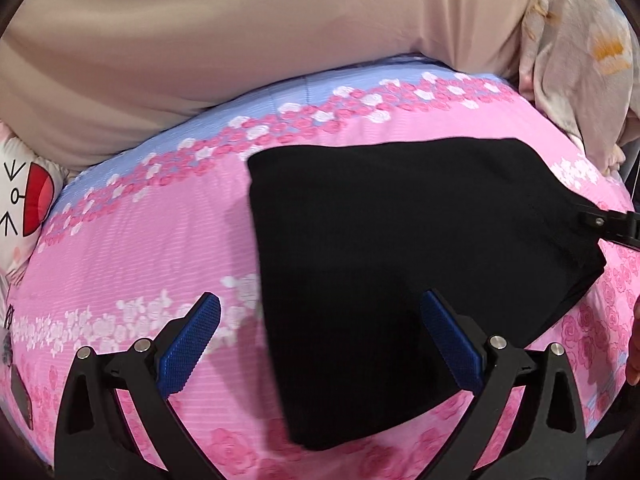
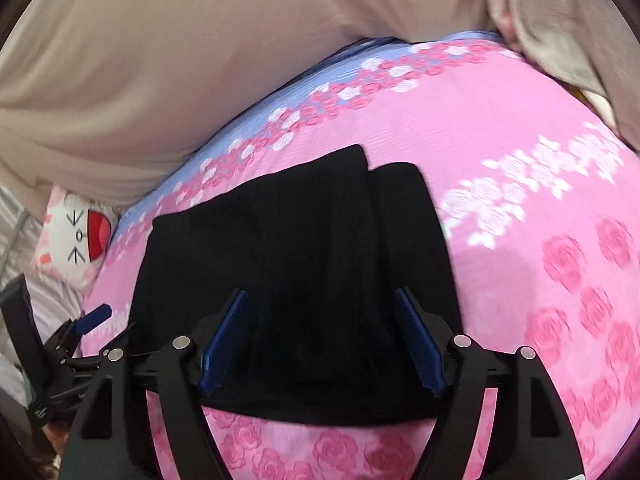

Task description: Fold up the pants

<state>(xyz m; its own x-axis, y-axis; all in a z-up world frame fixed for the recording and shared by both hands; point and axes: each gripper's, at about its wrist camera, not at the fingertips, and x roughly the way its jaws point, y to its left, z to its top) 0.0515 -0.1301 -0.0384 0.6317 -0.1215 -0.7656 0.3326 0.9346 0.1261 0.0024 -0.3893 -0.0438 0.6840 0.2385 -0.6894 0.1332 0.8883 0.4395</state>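
Surroundings: a pink bedsheet printed with rose bands and a pale blue stripe (image 1: 140,240) covers the work surface. A large beige quilt (image 1: 240,40) lies bunched along the far edge of the sheet. A white cushion with a cartoon face and red mouth (image 1: 24,200) sits at the far left corner, partly tucked under the quilt. A pale floral-print cloth (image 1: 580,60) is heaped at the far right. None of these rests on the garment.

Task item: the black folded pants (image 1: 400,260) lie flat on the pink sheet near its middle. In the right wrist view two stacked layers are visible at the far end, one edge stepped beside the other (image 2: 372,168).

Left gripper (image 1: 320,332): jaws spread wide, blue ribbed pads (image 1: 188,344) clear of any cloth; it has hold of nothing. One finger stands over bare sheet, the other over the near left part of the pants.

Right gripper (image 2: 320,336): jaws parted, poised over the near edge of the pants. Whether cloth lies between the pads cannot be told; nothing is clamped. Its tip also shows at the right edge of the left wrist view, at the garment's right corner.

No containers are in view.
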